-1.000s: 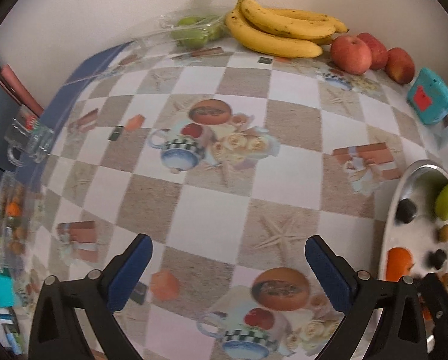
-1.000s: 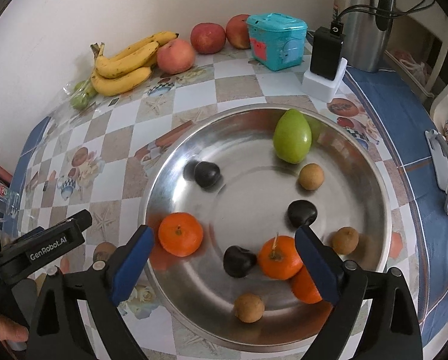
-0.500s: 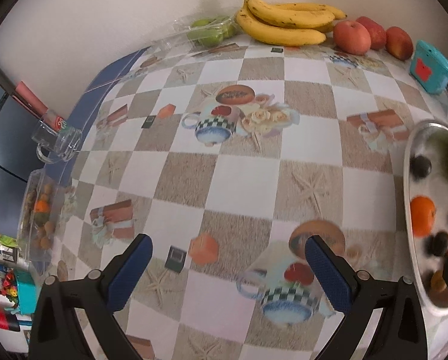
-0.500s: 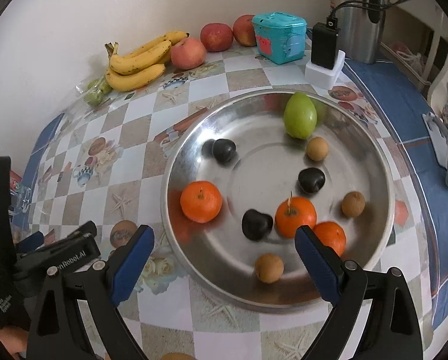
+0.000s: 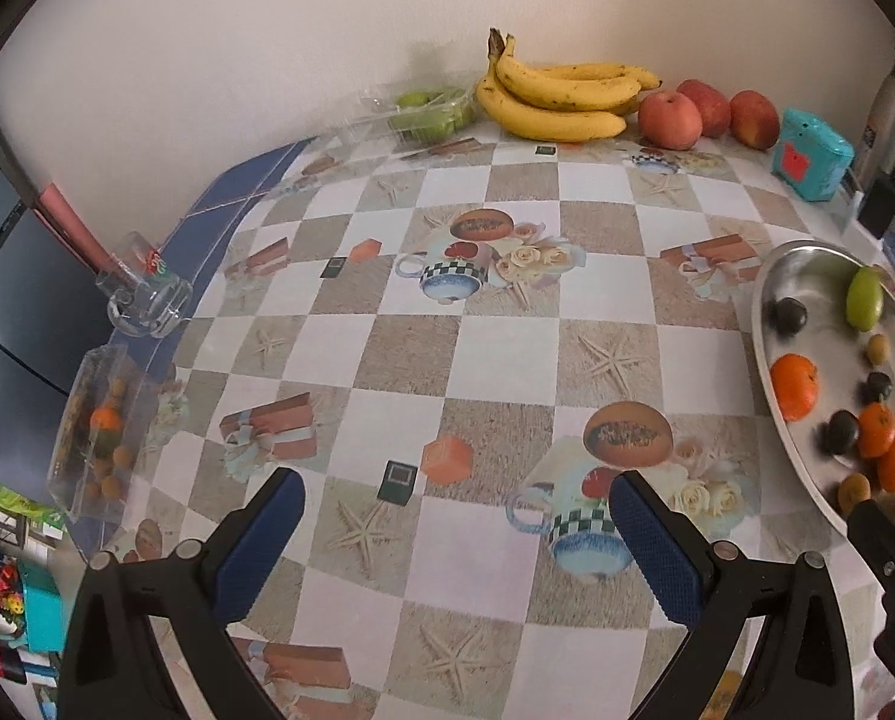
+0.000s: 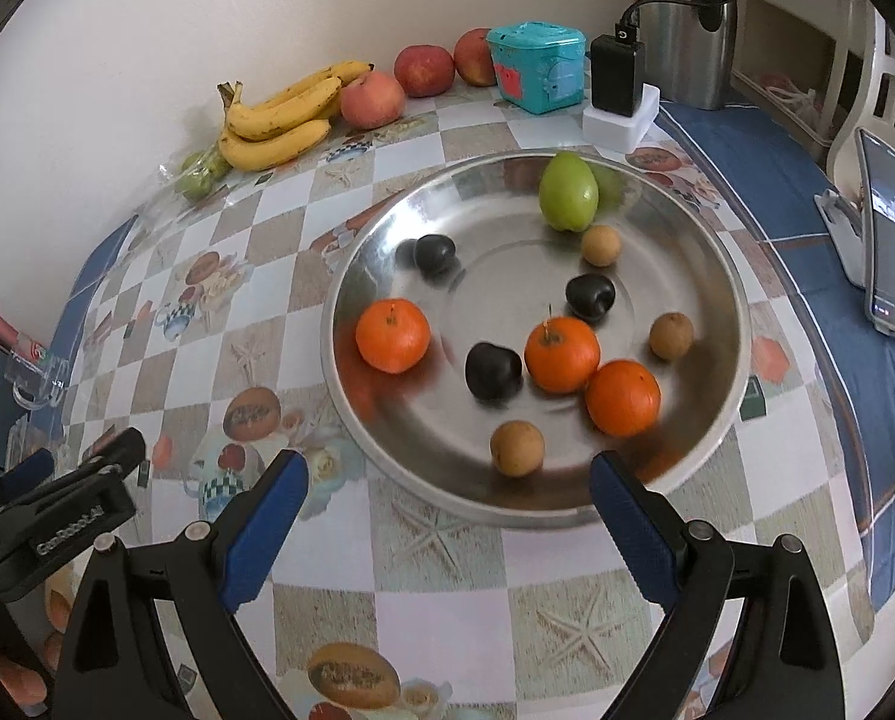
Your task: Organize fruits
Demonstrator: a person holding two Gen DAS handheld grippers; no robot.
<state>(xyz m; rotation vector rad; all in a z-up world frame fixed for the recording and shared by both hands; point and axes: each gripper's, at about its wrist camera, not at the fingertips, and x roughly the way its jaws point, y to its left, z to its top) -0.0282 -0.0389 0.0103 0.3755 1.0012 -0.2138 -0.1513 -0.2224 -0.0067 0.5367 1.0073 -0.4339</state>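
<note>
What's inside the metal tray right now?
In the metal tray: three oranges, three dark plums, three small brown fruits, one green fruit. Nothing is stacked; the undersides of the fruit are hidden.

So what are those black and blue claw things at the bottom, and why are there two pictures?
Those are grabbers a person holds, one per hand. Each has a small camera looking along its fingers, giving two pictures. The left gripper and right gripper are both open, holding nothing. On the checkered table sits a silver tray with three oranges, three dark fruits, three small brown fruits and a green fruit. By the wall lie bananas, red apples and a teal box.
</note>
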